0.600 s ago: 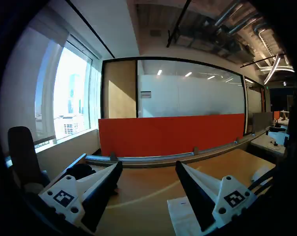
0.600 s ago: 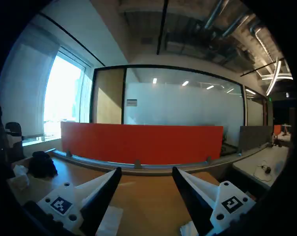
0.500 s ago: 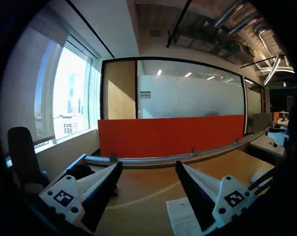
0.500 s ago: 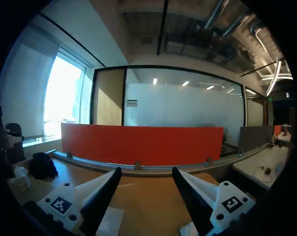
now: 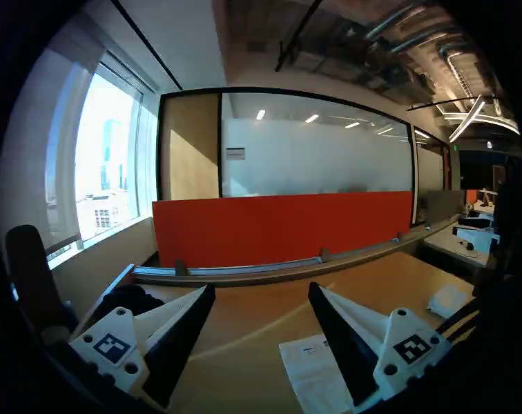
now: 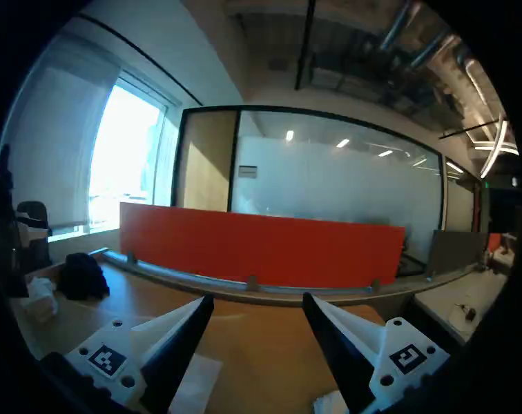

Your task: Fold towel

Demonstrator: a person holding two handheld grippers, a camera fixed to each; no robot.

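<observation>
**Both grippers wide open above desk, towel flat below**

I'm holding both grippers level over a wooden desk, looking twd an orange divider that crosses the middle of the frame. The left gripper has its fingers spread wide, w/ nothing between them and nothing touching them.

In the left gripper view, the white towel lies flat on the desk at btm centre-right. It is partly hidden behind the finger at lower right of the frame, and a small tag sits near its far edge. A smaller folded white cloth rests near the right edge of the frame, well apart from the towel. A black bundle sits at lower left, behind the other finger. A bright window fills the left side.

In the right gripper view, the right gripper is equally wide open and empty. A flat white sheet shows at the btm of the frame, just beside the lower-left finger. I can't tell if it's the same towel. A crumpled white lump sits at btm centre-right by the other finger. At left of the frame, a dark heap and a white wad lie near each other on the desk.
</observation>
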